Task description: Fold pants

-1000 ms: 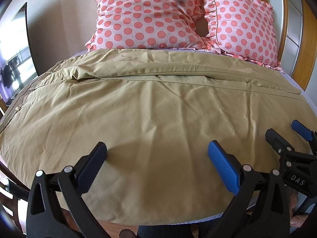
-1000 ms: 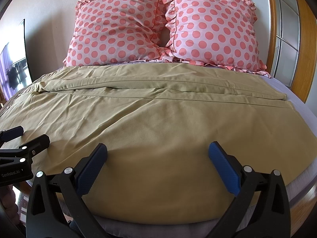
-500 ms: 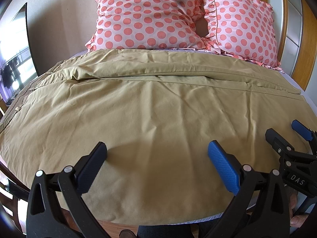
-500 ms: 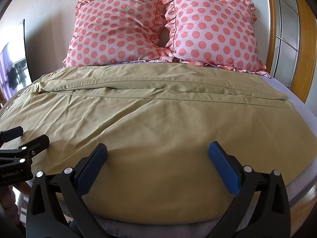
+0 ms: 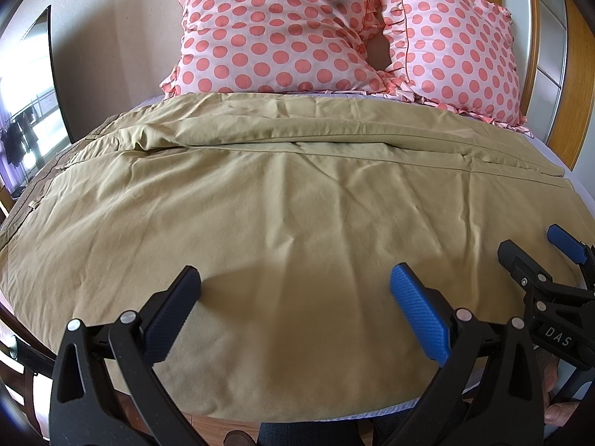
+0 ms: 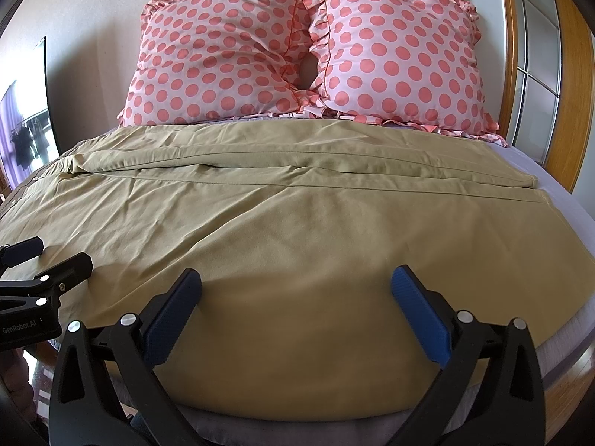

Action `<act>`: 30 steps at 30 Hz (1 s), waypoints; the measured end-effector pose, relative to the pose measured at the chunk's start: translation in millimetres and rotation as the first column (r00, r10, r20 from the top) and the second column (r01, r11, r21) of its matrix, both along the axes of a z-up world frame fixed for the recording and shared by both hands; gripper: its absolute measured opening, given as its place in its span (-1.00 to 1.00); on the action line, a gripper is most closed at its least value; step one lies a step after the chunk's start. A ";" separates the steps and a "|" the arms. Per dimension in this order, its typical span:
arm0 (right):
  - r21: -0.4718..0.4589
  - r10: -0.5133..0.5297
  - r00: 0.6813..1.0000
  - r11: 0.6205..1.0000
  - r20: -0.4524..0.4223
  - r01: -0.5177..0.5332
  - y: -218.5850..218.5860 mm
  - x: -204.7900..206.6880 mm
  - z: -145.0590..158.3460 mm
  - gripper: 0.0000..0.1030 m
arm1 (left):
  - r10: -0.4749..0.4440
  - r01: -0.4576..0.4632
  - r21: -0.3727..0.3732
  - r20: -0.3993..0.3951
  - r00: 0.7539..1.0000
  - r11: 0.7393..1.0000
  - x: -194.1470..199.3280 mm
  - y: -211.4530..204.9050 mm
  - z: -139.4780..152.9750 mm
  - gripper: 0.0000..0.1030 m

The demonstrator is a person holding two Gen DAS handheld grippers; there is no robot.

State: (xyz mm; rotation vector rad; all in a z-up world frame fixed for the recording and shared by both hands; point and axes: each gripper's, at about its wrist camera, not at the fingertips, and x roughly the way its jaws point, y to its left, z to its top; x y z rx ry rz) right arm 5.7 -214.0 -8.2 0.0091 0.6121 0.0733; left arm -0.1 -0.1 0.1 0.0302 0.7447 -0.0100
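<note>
Pants [image 5: 282,215] ahead – beneath tools (spread)

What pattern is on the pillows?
Pink with coral polka dots, clearest in the right wrist view.

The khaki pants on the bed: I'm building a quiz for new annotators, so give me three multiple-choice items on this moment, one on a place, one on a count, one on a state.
1. Where do the pants lie?
A. spread over the bed, below the pillows
B. on the floor
C. draped over the pillows

2. How many polka-dot pillows stand at the head of the bed?
A. one
B. two
C. four

3. What state is the left hand-held gripper in?
A. shut on the pants
C. shut on a pillow
B. open, gripping nothing

Answers:
1. A, the pants are spread flat across the mattress with the pillows behind them.
2. B, two pillows lean side by side against the wall.
3. B, its two fingers stand wide apart over the cloth; the right hand-held gripper is open too.
</note>
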 end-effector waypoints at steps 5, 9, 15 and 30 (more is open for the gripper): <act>0.000 0.000 1.000 1.000 0.001 0.000 -0.2 -0.1 0.0 0.97 | 0.000 0.000 0.000 0.001 1.000 1.000 0.0 0.0 0.0 0.97; 0.000 0.000 1.000 1.000 0.001 0.000 -0.3 0.0 0.0 0.97 | 0.000 0.000 0.000 0.001 1.000 1.000 -0.1 0.0 0.0 0.97; 0.000 0.000 1.000 1.000 0.002 0.000 -0.4 -0.1 -0.2 0.97 | 0.000 0.000 0.000 0.002 1.000 1.000 -0.1 0.0 0.1 0.97; 0.011 0.025 0.998 1.000 -0.052 -0.024 -0.6 4.6 3.0 0.97 | -0.014 0.014 -0.001 -0.001 1.000 1.000 0.3 0.9 0.6 0.97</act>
